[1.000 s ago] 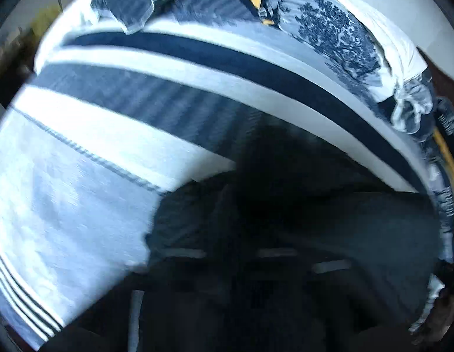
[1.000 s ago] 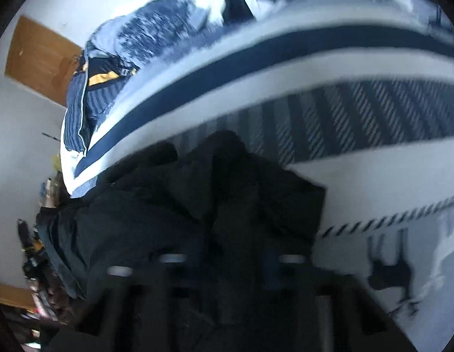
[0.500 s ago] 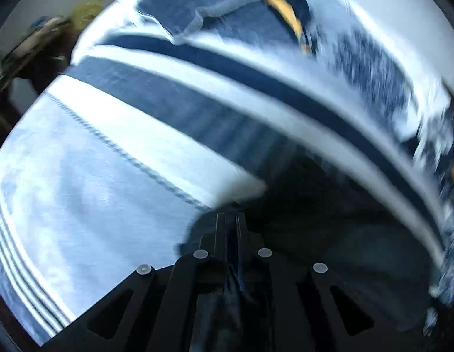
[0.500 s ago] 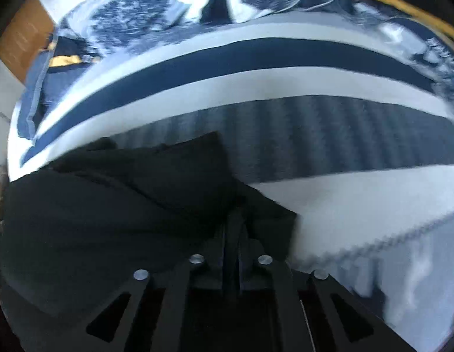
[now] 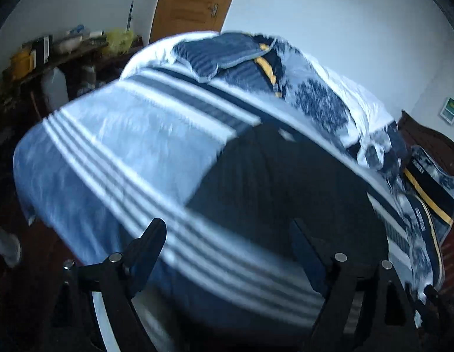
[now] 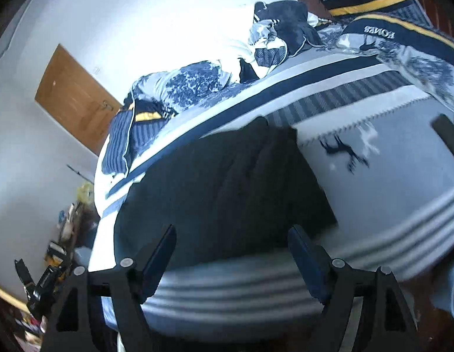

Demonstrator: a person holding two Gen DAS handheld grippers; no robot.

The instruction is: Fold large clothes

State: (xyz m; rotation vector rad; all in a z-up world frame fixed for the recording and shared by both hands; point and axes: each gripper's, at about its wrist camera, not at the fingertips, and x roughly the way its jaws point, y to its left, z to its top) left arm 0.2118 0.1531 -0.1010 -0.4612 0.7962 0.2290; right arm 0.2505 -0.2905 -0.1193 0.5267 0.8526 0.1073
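White walls and a wooden door (image 5: 194, 0) frame a bed (image 5: 115, 152) spread with a blue-and-white striped blanket; a cluttered shelf (image 5: 59, 50) sits at the upper left of the left wrist view.

Half a second ago both pairs of tongs were pinched shut on the black garment's edge. Now the left tongs (image 5: 227, 234) and right tongs (image 6: 231, 240) have just been opening, stand wide apart with nothing between their fingers, and have pulled back so that far more of the bed shows. That suggests a fold has just been laid down and released, so this step of the task looks finished, though how many folds remain cannot be judged.

The black garment (image 5: 285, 193) lies flat on the blanket, ahead of and above the tongs in both frames. In the left wrist view it sits right of centre, reaching down behind the right finger. In the right wrist view the garment (image 6: 227, 182) fills the middle, its near edge just above the gap between the fingers. Rumpled patterned bedding (image 6: 203, 82) is heaped beyond it.
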